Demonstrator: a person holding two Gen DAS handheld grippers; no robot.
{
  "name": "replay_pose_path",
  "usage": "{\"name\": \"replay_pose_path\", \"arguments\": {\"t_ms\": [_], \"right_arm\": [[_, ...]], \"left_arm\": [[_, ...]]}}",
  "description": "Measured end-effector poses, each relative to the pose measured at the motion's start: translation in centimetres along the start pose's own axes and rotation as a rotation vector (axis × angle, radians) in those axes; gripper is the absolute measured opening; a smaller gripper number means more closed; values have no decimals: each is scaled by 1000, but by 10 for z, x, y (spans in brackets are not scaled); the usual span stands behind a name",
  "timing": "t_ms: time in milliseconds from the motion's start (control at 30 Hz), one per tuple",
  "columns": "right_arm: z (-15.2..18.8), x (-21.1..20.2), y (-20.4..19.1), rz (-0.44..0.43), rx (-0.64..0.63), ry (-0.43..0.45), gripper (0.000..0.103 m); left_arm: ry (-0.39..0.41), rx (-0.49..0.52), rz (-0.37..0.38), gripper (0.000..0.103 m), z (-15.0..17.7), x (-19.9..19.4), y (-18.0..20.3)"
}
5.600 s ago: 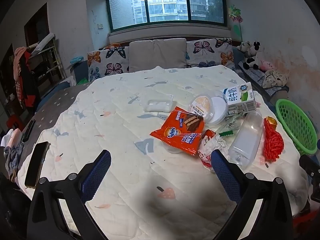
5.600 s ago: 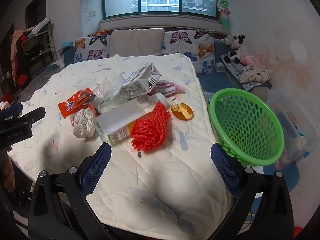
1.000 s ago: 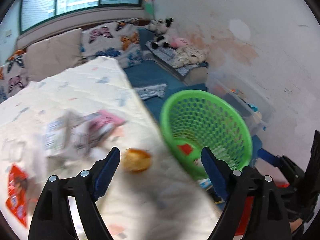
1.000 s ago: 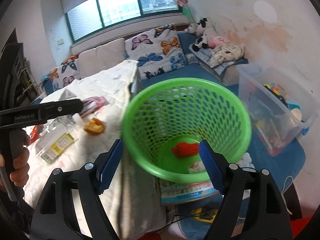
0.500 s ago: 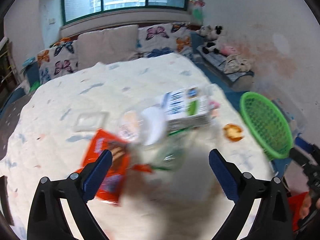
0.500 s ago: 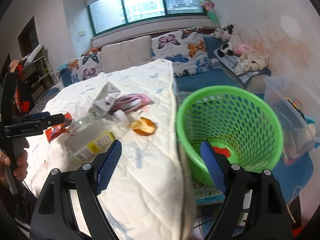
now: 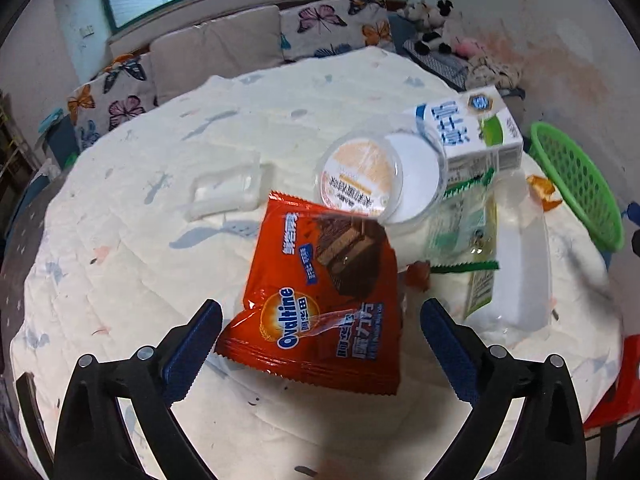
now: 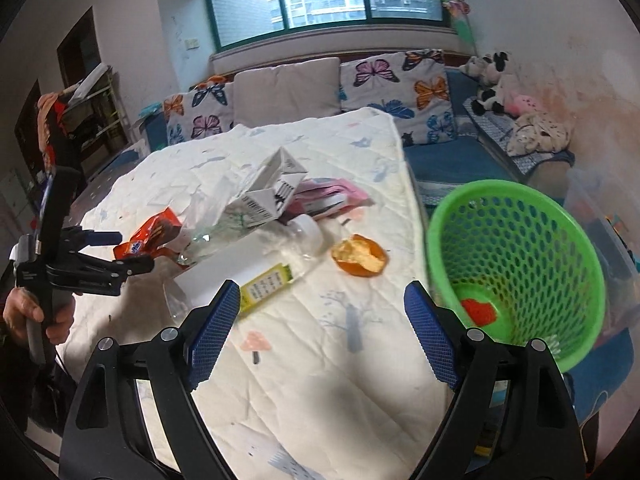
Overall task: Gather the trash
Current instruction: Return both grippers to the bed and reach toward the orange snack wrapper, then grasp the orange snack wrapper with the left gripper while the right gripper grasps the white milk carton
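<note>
Orange snack wrapper (image 7: pixel 320 300) lies flat on the quilt (image 7: pixel 140 240), its near end between the pads of my left tongs (image 7: pixel 320 344), which are fully open and hold nothing. I judge the best grip is to drop lower and pinch one crinkled edge, since foil slips. Right tongs (image 8: pixel 322 328), jaws opening and empty, hover over bare quilt with the orange peel (image 8: pixel 360 260) just ahead and the green basket (image 8: pixel 516 216) to their right.
</note>
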State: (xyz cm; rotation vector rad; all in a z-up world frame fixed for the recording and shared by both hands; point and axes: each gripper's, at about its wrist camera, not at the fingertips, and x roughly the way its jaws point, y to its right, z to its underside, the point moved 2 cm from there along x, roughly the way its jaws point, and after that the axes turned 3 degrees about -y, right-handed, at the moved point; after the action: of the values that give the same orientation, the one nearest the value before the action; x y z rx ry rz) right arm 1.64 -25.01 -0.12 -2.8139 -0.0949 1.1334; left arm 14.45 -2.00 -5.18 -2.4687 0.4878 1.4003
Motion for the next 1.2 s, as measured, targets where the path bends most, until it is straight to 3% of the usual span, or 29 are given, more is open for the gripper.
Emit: {"name": "replay_pose_path", "arguments": {"t_ms": [200, 367, 467, 767, 1033, 1200], "right_arm": [[-4, 16, -15, -25, -22, -34, 84], [-4, 25, -24, -37, -37, -57, 84], [-5, 31, -26, -56, -36, -70, 84], [-14, 36, -39, -96, -51, -71, 83], [-45, 47, -34, -148, -9, -65, 74], [-66, 65, -26, -185, 57, -80, 66]], "left_arm": [[-29, 11, 23, 96, -4, 16, -1], [-5, 9, 54, 95, -5, 17, -2], [21, 7, 63, 83, -4, 12, -4], [89, -55, 96, 76, 6, -11, -17], [146, -91, 125, 61, 8, -37, -27], [171, -99, 140, 58, 6, -48, -30]]}}
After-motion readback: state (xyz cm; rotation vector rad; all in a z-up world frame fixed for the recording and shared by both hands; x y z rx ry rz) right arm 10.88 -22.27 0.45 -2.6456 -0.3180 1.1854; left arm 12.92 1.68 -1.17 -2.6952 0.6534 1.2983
